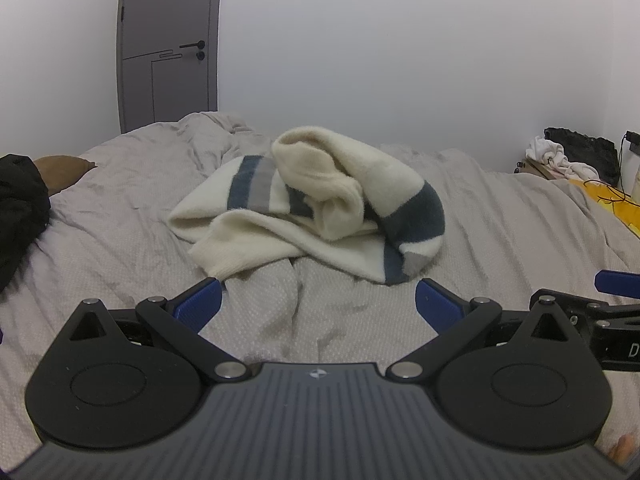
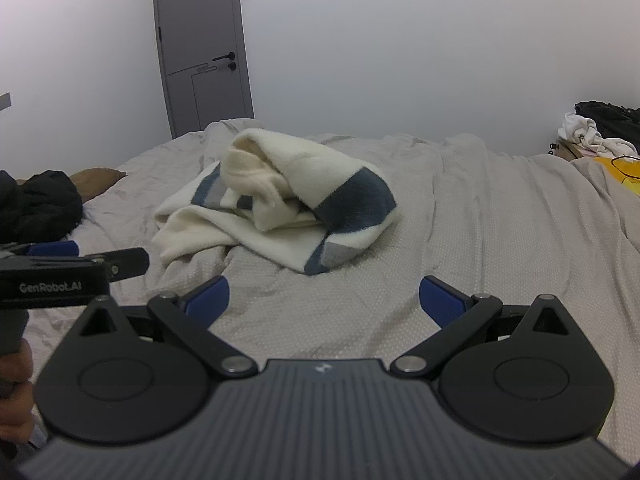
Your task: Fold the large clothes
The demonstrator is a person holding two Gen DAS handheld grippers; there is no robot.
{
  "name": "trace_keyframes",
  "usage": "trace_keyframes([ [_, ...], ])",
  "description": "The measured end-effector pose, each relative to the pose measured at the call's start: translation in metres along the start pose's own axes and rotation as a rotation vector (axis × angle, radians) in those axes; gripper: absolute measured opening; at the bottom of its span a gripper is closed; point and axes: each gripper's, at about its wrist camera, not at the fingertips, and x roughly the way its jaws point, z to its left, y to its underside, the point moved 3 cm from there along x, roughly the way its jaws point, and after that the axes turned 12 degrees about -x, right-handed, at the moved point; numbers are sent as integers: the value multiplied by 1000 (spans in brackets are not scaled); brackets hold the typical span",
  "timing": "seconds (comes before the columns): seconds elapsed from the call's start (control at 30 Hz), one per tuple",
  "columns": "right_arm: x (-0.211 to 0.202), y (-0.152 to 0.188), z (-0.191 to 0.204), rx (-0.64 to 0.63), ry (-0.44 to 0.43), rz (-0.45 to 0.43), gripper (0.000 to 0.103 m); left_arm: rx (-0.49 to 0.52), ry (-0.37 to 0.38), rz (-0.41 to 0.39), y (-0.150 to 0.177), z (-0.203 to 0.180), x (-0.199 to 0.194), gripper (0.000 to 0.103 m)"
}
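We see a cream sweater (image 1: 308, 204) w/ navy and grey stripes lying crumpled in a heap near the middle of the bed (image 1: 120, 240), on a wrinkled beige cover; nothing is folded yet. The left gripper (image 1: 318, 300) hovers low over the cover just in front of the heap, jaws spread wide and holding nothing; its blue left pad sits close to the sweater's near cuff, but we cannot tell if they touch. In the right wrist view the right gripper (image 2: 324, 298) is likewise spread and empty, w/ the sweater (image 2: 276, 204) ahead and slightly to the left. The two grippers sit side by side. A black garment (image 1: 20, 216) lies at the bed's left edge, beside a brown pillow (image 1: 64, 166). Behind the bed stand a grey door (image 1: 168, 44) and a white wall; at far right we note a pile of clothes (image 1: 576, 156).
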Motion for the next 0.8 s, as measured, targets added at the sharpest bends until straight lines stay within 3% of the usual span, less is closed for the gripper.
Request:
trace_keyframes([
  [0.8, 1, 0, 2, 1, 1, 4, 103, -9, -2, 6, 2, 2, 2, 103],
])
